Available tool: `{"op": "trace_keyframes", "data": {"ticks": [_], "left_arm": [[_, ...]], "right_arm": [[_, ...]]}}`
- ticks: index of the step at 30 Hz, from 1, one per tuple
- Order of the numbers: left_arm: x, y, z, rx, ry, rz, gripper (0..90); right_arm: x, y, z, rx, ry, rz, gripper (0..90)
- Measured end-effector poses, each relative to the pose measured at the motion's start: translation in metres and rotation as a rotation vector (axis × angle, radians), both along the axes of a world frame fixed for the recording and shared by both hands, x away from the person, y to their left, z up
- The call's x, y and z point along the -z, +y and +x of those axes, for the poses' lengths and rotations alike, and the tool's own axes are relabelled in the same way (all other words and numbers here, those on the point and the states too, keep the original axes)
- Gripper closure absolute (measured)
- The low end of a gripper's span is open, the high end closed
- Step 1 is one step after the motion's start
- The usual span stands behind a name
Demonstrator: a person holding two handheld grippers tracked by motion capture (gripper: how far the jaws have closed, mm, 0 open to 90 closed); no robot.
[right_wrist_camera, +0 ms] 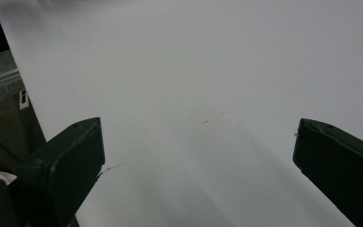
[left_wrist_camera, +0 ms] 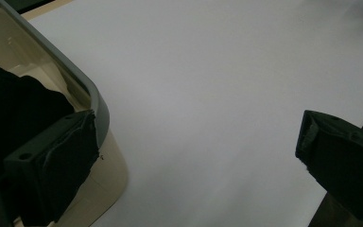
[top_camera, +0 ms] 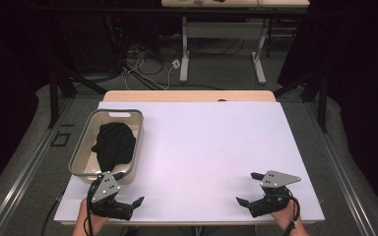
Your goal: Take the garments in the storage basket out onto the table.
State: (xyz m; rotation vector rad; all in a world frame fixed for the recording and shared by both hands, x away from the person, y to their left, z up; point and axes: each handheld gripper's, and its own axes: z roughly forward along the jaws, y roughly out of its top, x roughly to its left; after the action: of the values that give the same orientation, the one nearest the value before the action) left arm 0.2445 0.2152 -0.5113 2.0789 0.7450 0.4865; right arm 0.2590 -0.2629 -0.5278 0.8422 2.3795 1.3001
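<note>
A beige bin with a grey rim point(top_camera: 137, 142) stands on the left part of the white table top point(top_camera: 211, 142). A crumpled black cloth point(top_camera: 114, 143) lies inside it. My left gripper point(top_camera: 130, 188) hovers just in front of the bin's near corner, open, with nothing between its fingers. In the left gripper view the bin's rim point(left_wrist_camera: 94, 101) and the black cloth point(left_wrist_camera: 14, 109) sit behind the left jaw, and the left gripper point(left_wrist_camera: 198, 135) faces bare white surface. My right gripper point(top_camera: 247, 188) rests near the front right, open and empty. Bare table also lies under the right gripper point(right_wrist_camera: 198, 137).
The white top ends close to both hands at the front edge point(top_camera: 192, 221). A strip of wood point(top_camera: 187, 96) shows at the table's far edge. Beyond it are a desk frame point(top_camera: 184, 54) and cables on the floor point(top_camera: 142, 64). Dark curtains flank both sides.
</note>
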Motion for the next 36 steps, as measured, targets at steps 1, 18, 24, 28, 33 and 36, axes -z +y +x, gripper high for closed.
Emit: {"op": "trace_keyframes", "data": {"ticks": [1, 18, 24, 28, 33, 36], "left_arm": [[0.000, 0.000, 0.000, 0.000, 0.000, 0.000, 0.5], [-0.023, 0.014, 0.001, -0.074, -0.004, 0.028, 0.9], [-0.030, 0.017, 0.014, -0.107, 0.008, 0.045, 0.9], [-0.036, 0.024, 0.031, -0.151, 0.027, 0.054, 0.9], [-0.041, 0.029, 0.044, -0.182, 0.036, 0.049, 1.0], [-0.042, 0.032, 0.054, -0.197, 0.045, 0.049, 1.0]], "right_arm": [[0.000, 0.000, 0.000, 0.000, 0.000, 0.000, 2.5], [0.001, 0.004, 0.000, 0.007, 0.024, -0.039, 2.6], [0.003, 0.005, 0.001, 0.008, 0.040, -0.046, 2.6], [0.004, 0.007, 0.002, 0.016, 0.040, -0.050, 2.6], [0.004, 0.006, 0.002, 0.020, 0.043, -0.053, 2.6], [0.006, 0.005, 0.003, 0.017, 0.045, -0.050, 2.6]]}}
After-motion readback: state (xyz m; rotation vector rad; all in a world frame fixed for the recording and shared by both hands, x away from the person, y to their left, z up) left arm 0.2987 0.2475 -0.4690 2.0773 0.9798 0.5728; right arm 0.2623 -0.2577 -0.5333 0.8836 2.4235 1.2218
